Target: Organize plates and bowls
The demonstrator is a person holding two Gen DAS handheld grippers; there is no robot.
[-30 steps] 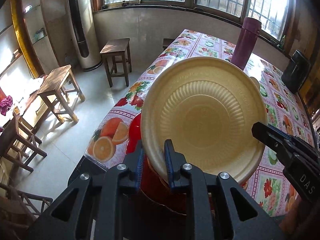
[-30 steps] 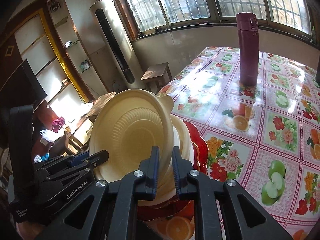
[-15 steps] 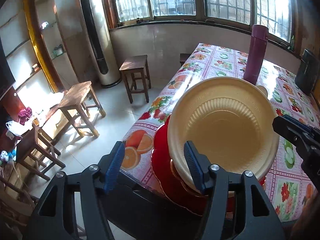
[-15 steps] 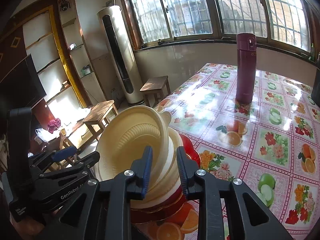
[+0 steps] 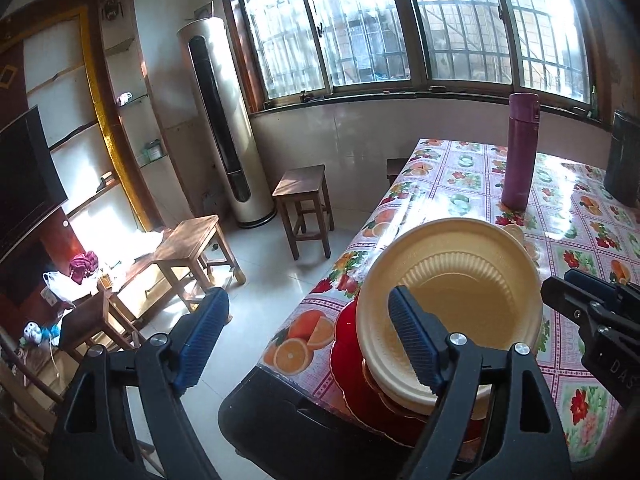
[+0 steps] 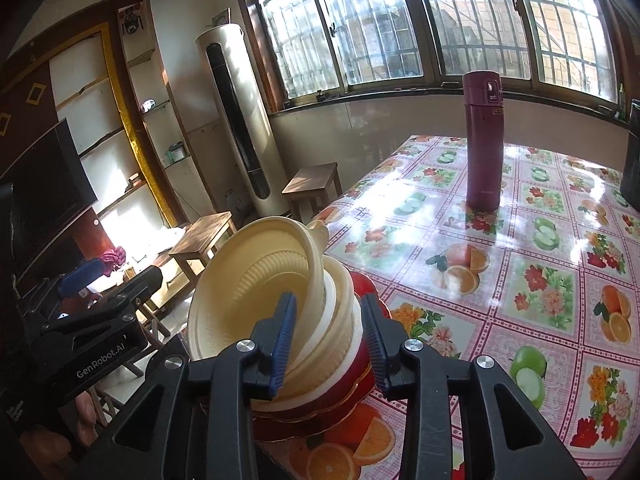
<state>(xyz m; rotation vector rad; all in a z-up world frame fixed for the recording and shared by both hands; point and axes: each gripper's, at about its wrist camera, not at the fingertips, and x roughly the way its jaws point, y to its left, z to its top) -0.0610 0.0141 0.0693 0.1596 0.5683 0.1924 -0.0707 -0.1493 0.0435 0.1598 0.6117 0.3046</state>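
Observation:
A tilted cream bowl (image 5: 472,280) leans on a stack of cream bowls (image 6: 336,312) that sits on red plates (image 5: 348,352) at the near-left corner of the table (image 6: 520,264). My left gripper (image 5: 308,340) stands wide and its jaws are still opening. Its right finger (image 5: 412,340) is in front of the bowl's rim, and nothing is gripped. My right gripper (image 6: 328,340) is opening too. The bowls' rims lie between its pads, which stand apart from them. In the right wrist view the left gripper (image 6: 108,280) shows to the left of the stack. The right gripper (image 5: 564,284) is at the bowl's right.
A tall purple flask (image 6: 484,140) stands upright farther along the fruit-patterned tablecloth, and a dark object (image 5: 624,160) sits at the far right edge. Beyond the table's left edge are wooden stools (image 5: 304,188), a low wooden table (image 5: 188,240) and a tower air conditioner (image 5: 224,120).
The left gripper let go of the cream bowl's rim, opened wide and drew back and up. The right jaws parted from the rim. The bowl has sunk lower onto the stack.

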